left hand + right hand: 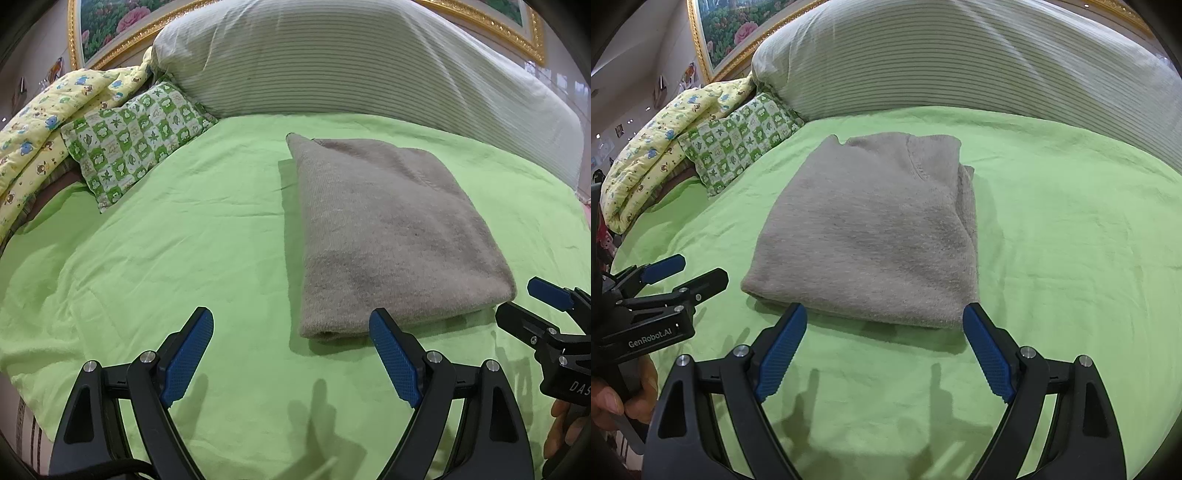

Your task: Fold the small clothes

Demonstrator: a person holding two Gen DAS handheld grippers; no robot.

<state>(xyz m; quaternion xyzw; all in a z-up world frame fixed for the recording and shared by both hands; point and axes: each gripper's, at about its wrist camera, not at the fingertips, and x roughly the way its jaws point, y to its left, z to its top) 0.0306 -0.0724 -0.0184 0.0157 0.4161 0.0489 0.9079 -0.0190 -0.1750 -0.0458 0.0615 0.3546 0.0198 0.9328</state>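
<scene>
One folded grey garment is seen lying on the green sheet, with bare sheet left on every side. Both grippers, left gripper and right gripper, are held wide open and empty just short of its near edge. A collar seam is shown only in the right view. Two pillows are counted: a striped pillow and a checked pillow, beside one yellow quilt.

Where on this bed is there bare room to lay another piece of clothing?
Bare green sheet lies between the folded grey sweater and the checked pillow, and right of the sweater toward the striped bolster. The far left corner is crowded with the pillow and yellow quilt.
</scene>
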